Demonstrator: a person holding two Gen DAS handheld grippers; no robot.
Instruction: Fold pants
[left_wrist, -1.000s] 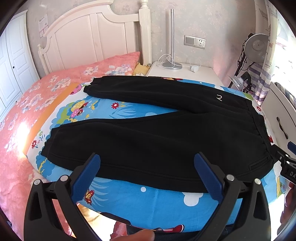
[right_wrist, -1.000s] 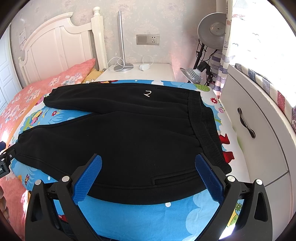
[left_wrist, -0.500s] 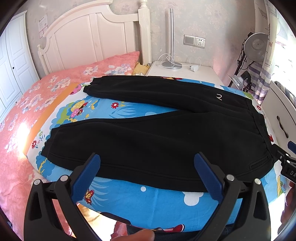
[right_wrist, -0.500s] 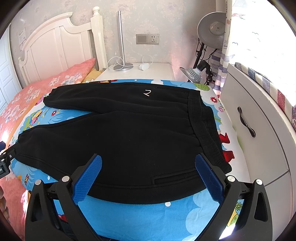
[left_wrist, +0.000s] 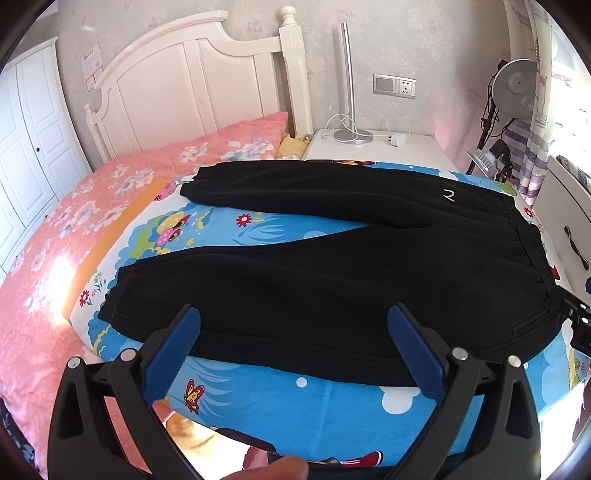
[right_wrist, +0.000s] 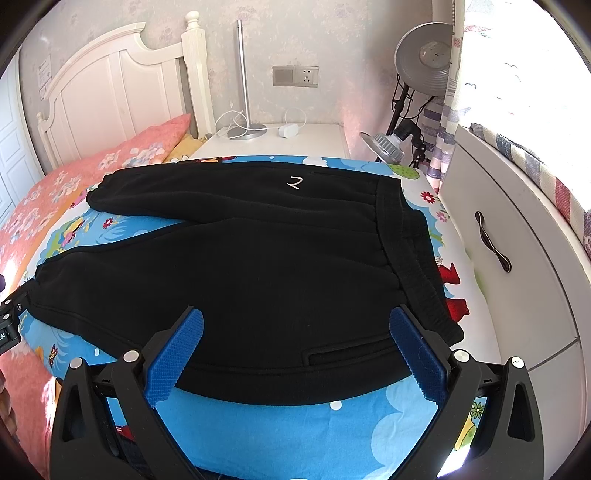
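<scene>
I see the pants (left_wrist: 332, 280) lying left-right on the bed (left_wrist: 303, 402), waistband right; my left tool (left_wrist: 293, 325) and right tool (right_wrist: 295, 328) gape wide, empty

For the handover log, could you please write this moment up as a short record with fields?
garment: black pants, spread flat, unfolded, legs splayed apart
surface: blue cartoon sheet on the bed
waistband: toward the white drawer unit
marking: small white logo on the far leg
left gripper: open, holding nothing
right gripper: open, holding nothing
fold progress: none yet
</scene>
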